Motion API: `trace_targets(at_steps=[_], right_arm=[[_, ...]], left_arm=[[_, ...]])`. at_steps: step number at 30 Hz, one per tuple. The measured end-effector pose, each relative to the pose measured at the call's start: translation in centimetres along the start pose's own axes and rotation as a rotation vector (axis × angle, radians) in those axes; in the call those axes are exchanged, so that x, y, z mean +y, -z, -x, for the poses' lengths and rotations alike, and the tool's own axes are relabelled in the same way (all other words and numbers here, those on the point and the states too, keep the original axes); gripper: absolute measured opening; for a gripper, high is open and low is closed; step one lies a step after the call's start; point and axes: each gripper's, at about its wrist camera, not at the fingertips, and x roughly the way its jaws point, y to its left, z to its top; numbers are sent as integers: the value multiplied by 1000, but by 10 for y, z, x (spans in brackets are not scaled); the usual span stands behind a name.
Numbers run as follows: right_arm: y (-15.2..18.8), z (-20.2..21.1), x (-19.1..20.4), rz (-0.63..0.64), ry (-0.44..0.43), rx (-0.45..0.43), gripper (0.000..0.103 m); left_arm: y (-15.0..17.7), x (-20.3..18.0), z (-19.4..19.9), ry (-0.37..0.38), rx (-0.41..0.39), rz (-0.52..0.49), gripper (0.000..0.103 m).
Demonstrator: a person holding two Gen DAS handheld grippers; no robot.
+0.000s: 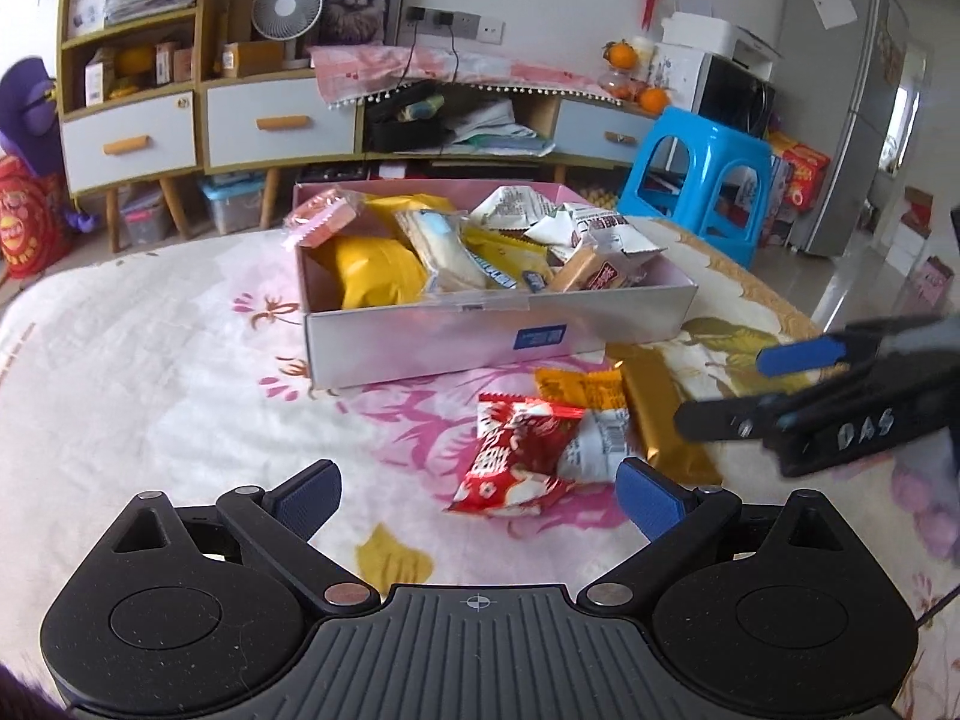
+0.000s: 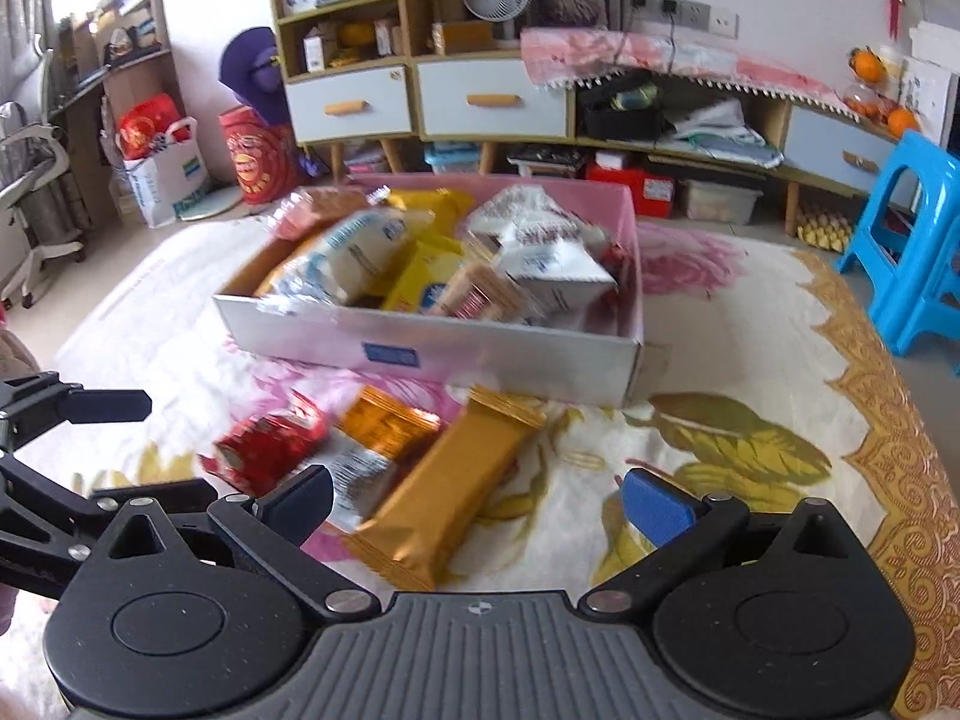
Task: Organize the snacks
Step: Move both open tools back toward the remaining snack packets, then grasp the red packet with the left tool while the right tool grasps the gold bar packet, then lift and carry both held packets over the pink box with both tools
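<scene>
Brimming pink box (image 1: 480,342) of snack packets (image 1: 372,267)

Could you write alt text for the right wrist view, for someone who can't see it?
An open right gripper hovers over a gold snack bar lying beside orange and red packets on a floral cloth; behind them, a pink box full of snacks.
</scene>
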Motion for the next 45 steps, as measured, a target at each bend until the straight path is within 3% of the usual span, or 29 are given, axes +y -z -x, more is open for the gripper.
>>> trace_targets(at_steps=[4, 7, 12, 15, 22, 30, 36, 39, 45], right_arm=[[3, -9, 1, 20, 17, 11, 95], [4, -15, 6, 42, 13, 22, 95], [6, -25, 13, 94, 19, 54, 94], [8, -28, 7, 99, 7, 65, 92], [11, -22, -12, 69, 40, 69, 89], [7, -26, -7, 87, 4, 51, 78], [1, -32, -1, 97, -26, 28, 72], [-1, -32, 0, 96, -41, 19, 64], [-5, -31, 9, 127, -74, 20, 33]], left_arm=[[-4, 1, -9, 30, 4, 31, 96], [-6, 3, -15, 43, 24, 51, 86], [-7, 8, -22, 53, 56, 87, 46], [-6, 12, -22, 46, 70, 103, 37], [-8, 20, -8, -69, 52, 80, 34], [-6, 26, -17, -9, 68, 71, 44], [-6, 23, -22, 17, 96, 56, 45], [-7, 24, -22, 24, 105, 82, 43], [-11, 25, -19, 9, 129, 125, 38]])
